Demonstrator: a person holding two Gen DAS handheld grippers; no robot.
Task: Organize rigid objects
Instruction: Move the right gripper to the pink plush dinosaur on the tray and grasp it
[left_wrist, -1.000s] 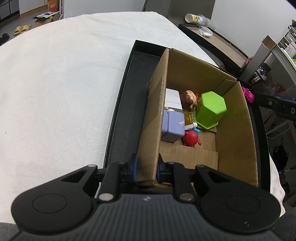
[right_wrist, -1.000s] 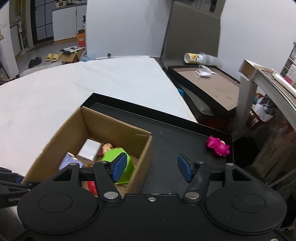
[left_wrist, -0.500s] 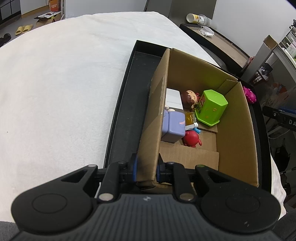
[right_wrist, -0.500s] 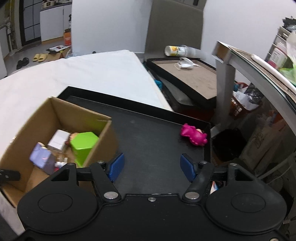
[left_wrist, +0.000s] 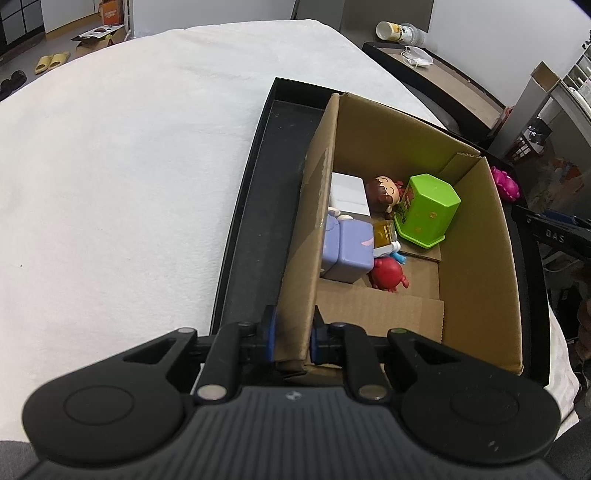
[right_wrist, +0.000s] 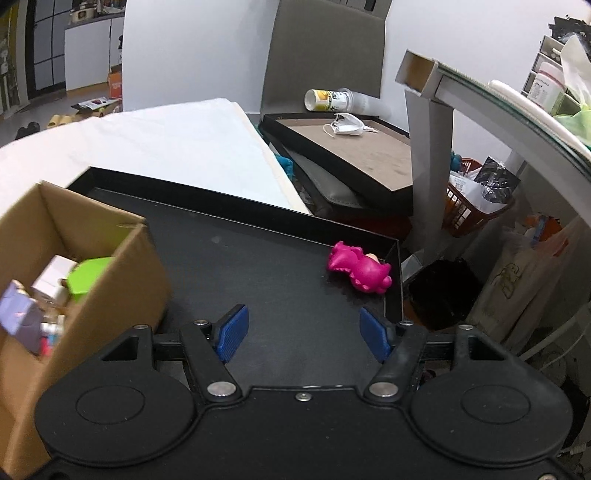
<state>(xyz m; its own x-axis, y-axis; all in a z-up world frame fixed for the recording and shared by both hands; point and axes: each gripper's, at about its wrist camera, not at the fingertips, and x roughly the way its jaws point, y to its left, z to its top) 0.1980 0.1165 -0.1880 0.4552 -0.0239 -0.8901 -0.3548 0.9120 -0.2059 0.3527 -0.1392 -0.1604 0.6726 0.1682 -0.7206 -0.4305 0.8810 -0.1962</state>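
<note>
Open cardboard box (left_wrist: 476, 236) holding toys, magenta toy (right_wrist: 360, 267) lying on black tray (right_wrist: 258, 258)

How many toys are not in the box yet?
1. Only the pink toy is outside the cardboard box; it lies near the far right corner of the black tray. More could be hidden behind the box.
</note>
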